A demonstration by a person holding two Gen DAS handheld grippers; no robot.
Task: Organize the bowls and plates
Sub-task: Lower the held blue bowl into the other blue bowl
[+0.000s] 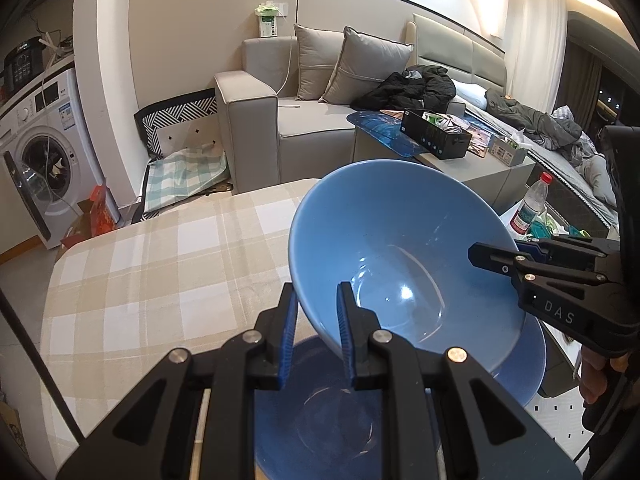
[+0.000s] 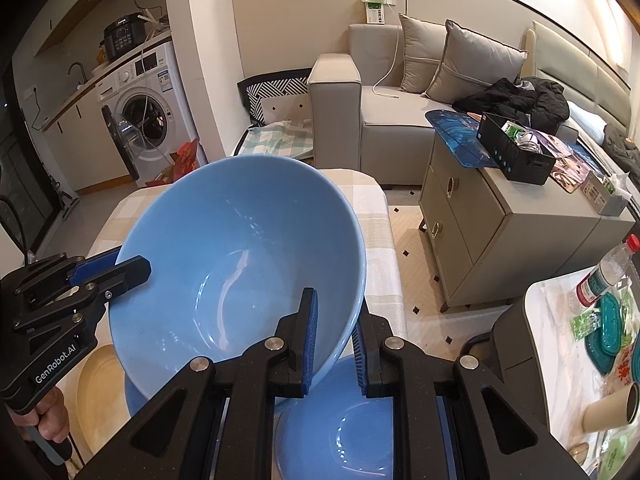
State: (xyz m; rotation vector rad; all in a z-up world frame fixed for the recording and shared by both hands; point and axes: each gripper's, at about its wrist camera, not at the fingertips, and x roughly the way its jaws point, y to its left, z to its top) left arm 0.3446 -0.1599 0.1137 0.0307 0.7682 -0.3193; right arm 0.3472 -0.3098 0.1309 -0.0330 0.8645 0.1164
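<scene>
A large light-blue bowl (image 1: 400, 240) hangs tilted above the table, held by both grippers at opposite sides of its rim. My left gripper (image 1: 316, 320) is shut on the near rim in the left wrist view. The right gripper (image 1: 492, 258) clamps the rim at the right. In the right wrist view the bowl (image 2: 240, 248) fills the centre. There my right gripper (image 2: 335, 344) is shut on its near rim, and the left gripper (image 2: 120, 268) grips the left side. Directly underneath sits a second blue dish (image 1: 320, 420) (image 2: 340, 432). A cream plate (image 2: 96, 392) lies beside it.
The table wears a beige plaid cloth (image 1: 140, 280). A grey sofa (image 1: 304, 120) and a bedside cabinet (image 2: 500, 240) stand beyond it. A side table at the right carries a water bottle (image 2: 608, 276), teal lids and a paper cup. A washing machine (image 1: 44, 152) is at the far left.
</scene>
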